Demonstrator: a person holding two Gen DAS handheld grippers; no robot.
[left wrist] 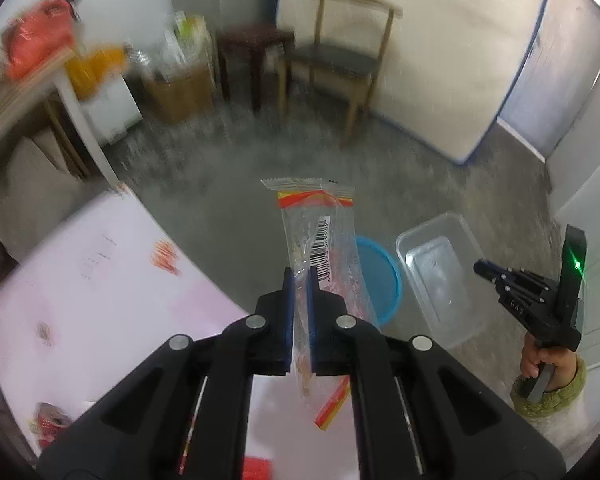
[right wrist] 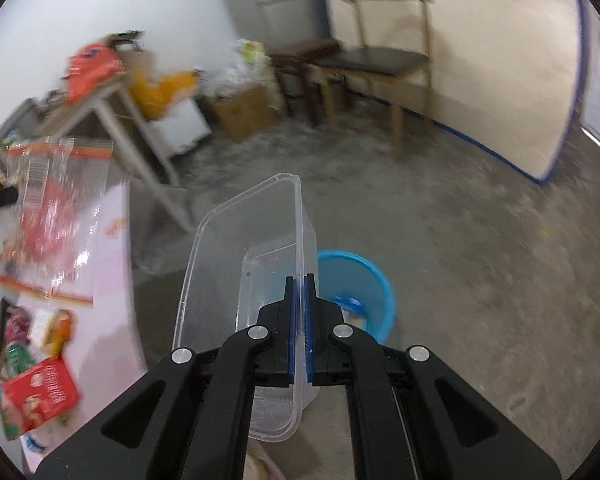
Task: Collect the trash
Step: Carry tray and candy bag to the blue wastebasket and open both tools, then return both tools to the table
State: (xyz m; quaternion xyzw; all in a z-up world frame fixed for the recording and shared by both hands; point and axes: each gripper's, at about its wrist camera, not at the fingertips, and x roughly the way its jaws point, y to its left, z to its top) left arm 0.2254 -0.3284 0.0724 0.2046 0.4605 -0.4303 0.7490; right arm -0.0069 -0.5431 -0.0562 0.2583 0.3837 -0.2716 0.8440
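Left wrist view is showing the grey concrete floor (left wrist: 228,184) spreading out below, with the pink worktop (left wrist: 100,280) filling the lower left and a wooden chair (left wrist: 340,56) standing against the far wall. Down on the floor, the blue bin (left wrist: 384,276) is sitting just beyond the worktop's edge. The clear plastic container (left wrist: 440,272) is hanging beside that bin in this view, and the right gripper (right wrist: 300,280) is pinching its thin side wall, jaws closed on it. In the right wrist view the container (right wrist: 236,264) is tilting on edge, overlapping the bin's (right wrist: 364,280) near rim. Over on the other hand, the left gripper (left wrist: 300,276) is clamping a clear snack wrapper (left wrist: 320,236), jaws closed on it, the wrapper sticking up with its barcode showing. More packets (right wrist: 36,396) are lying on the worktop.
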